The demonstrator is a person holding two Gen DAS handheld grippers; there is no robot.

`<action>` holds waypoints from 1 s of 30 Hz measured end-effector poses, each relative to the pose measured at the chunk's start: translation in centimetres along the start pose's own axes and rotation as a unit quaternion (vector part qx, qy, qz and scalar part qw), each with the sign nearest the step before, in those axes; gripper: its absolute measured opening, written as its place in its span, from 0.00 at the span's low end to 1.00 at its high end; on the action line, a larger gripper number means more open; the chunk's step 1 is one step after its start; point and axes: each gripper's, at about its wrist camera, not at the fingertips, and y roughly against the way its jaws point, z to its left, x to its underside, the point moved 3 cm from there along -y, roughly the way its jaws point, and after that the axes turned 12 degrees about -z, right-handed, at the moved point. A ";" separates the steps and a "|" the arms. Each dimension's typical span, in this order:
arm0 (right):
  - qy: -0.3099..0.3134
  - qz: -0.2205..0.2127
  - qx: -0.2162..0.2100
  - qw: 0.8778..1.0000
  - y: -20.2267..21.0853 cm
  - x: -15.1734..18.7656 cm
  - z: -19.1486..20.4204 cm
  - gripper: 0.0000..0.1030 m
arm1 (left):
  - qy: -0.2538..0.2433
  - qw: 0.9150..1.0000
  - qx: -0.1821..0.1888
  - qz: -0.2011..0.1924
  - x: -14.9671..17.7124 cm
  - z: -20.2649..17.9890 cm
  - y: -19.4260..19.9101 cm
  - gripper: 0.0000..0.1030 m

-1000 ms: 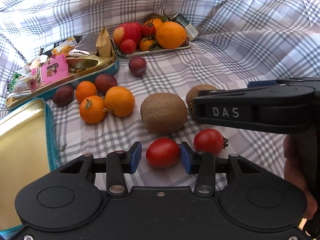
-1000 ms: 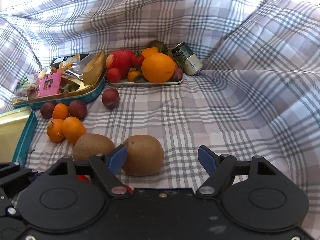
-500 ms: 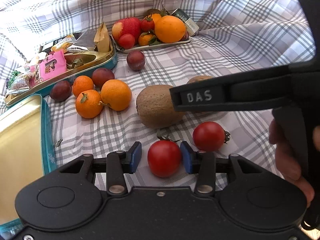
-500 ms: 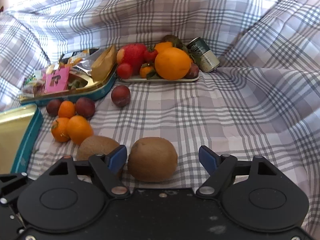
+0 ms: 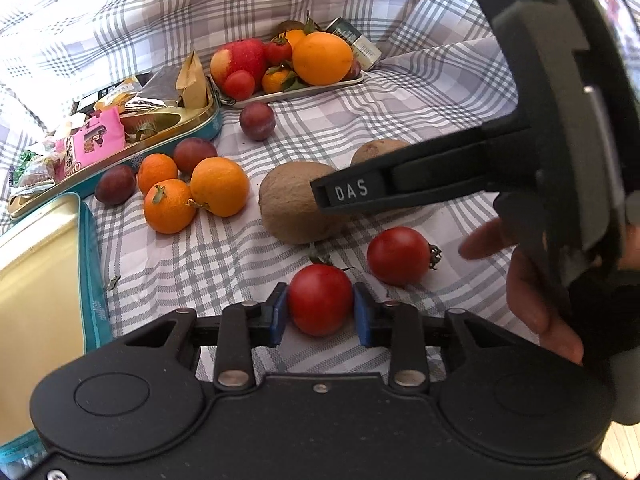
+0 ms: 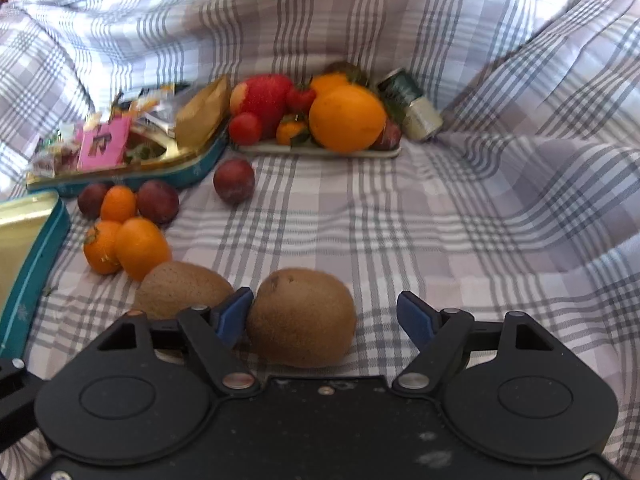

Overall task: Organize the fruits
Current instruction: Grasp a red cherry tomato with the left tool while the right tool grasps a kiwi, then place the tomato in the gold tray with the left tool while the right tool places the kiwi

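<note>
My left gripper [image 5: 320, 312] is shut on a red tomato [image 5: 320, 298] resting on the checked cloth. A second tomato [image 5: 398, 255] lies just to its right. In the right wrist view a brown kiwi [image 6: 302, 316] sits between the jaws of my right gripper [image 6: 324, 308], which are closing. The left pad is beside the kiwi and the right pad stands clear of it. Another kiwi [image 6: 180, 288] lies to the left, outside the jaws. The right gripper's finger [image 5: 360, 192] crosses the left wrist view and hides part of both kiwis. The white tray [image 5: 320, 85] at the back holds piled fruit.
Three mandarins [image 5: 218, 186] and three plums [image 5: 257, 121] lie loose at the left. A teal tin [image 5: 176, 140] holds snack packets, and its gold lid [image 5: 40, 280] lies near left. A can [image 6: 416, 108] rests behind the tray. A person's hand [image 5: 532, 292] is at right.
The left jaws have closed onto the tomato. The right gripper has come forward and down around the kiwi, and its finger reaches further left across the left wrist view.
</note>
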 end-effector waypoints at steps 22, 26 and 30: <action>-0.070 0.017 0.013 0.997 1.3 -1.2 -1.1 0.56 | 0.094 0.993 -0.054 -0.041 -1.7 7.7 6.2 0.41; -0.094 0.009 0.017 0.995 2.9 -2.2 -0.9 0.56 | 0.127 0.988 -0.083 -0.036 -1.3 10.6 7.6 0.41; -0.102 0.000 -0.001 0.995 5.3 -3.3 0.9 0.56 | 0.155 0.980 -0.121 -0.035 -0.7 13.8 9.4 0.41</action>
